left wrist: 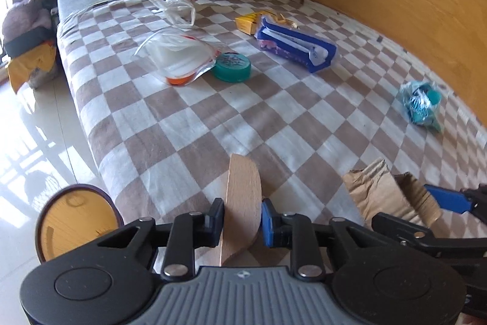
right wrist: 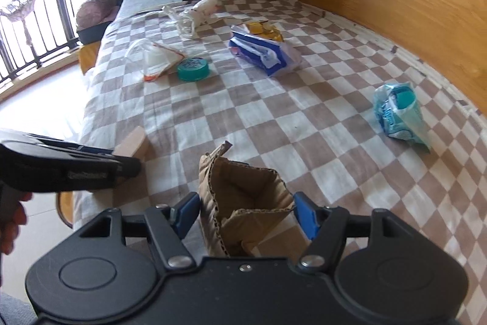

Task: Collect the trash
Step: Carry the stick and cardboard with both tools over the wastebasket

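Left tongs [left wrist: 242, 220] clamped on a curved wooden piece [left wrist: 242, 203], held above the bed's near edge. Right tongs [right wrist: 246, 213] closed around a crumpled cardboard box [right wrist: 243, 197], open-topped, nothing visible inside, also over the near edge.

Further out on the checked bedspread [left wrist: 213, 124]: toward the middle, a teal round lid [left wrist: 232, 66] touching a clear plastic bag [left wrist: 178, 58] with white contents showing through; beyond these, a blue tissue pack [left wrist: 296, 47] just beside a yellow carton [left wrist: 247, 22]. Near the far edge, crumpled white plastic bags [left wrist: 179, 2]. Along the right edge by the wooden wall, a blue-green wrapper [left wrist: 421, 102].

On the floor off the bed's near left corner, a round bin [left wrist: 76, 221], brown-rimmed, yellow inside, apparently empty.

Judged early in the task: two pieces lifted but not yet binned, about six left on the bed.
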`<state>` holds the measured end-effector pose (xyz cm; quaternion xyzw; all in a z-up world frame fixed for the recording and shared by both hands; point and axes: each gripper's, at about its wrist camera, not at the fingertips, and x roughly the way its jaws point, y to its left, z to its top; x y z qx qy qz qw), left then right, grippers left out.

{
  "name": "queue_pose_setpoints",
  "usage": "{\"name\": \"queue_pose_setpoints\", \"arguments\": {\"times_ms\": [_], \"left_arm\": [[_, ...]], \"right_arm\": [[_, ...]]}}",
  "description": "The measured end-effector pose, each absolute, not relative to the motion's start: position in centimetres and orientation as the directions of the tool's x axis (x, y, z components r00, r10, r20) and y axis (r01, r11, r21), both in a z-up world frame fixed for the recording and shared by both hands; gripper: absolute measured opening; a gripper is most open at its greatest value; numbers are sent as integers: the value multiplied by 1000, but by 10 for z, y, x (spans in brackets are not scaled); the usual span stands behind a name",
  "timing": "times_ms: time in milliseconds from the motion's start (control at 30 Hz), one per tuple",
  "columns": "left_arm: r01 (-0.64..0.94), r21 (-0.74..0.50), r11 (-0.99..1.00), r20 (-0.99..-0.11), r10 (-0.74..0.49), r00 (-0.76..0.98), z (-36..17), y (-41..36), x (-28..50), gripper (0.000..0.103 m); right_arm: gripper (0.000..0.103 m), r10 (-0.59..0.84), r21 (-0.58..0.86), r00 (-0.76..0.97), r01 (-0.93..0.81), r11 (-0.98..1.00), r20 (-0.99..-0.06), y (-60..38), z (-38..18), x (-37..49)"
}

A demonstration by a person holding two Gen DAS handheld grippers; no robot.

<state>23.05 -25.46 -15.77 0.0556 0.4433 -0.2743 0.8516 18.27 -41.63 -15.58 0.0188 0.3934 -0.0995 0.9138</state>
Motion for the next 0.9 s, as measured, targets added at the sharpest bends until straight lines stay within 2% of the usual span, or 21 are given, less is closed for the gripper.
{"name": "queue_pose_setpoints", "arguments": {"times_ms": [133, 367, 567, 900], "left_arm": [[520, -167, 838, -767, -442, 466, -149, -243, 224, 27], [490, -197, 849, -724, -463, 511, -130, -214, 217, 27], [437, -208, 875, -702, -445, 557, -122, -177, 216, 27], [288, -212, 934, -698, -352, 623, -125, -95, 229, 27]], "right_arm": [[68, -149, -15, 673, 200, 980, -725, -414, -154, 183], [67, -197, -40, 683, 239, 970, -703, -402, -144, 187], [67, -206, -24, 707, 258, 966, -677, -382, -137, 196], [67, -126, -16, 741, 154, 988, -659, -314, -129, 234]]}}
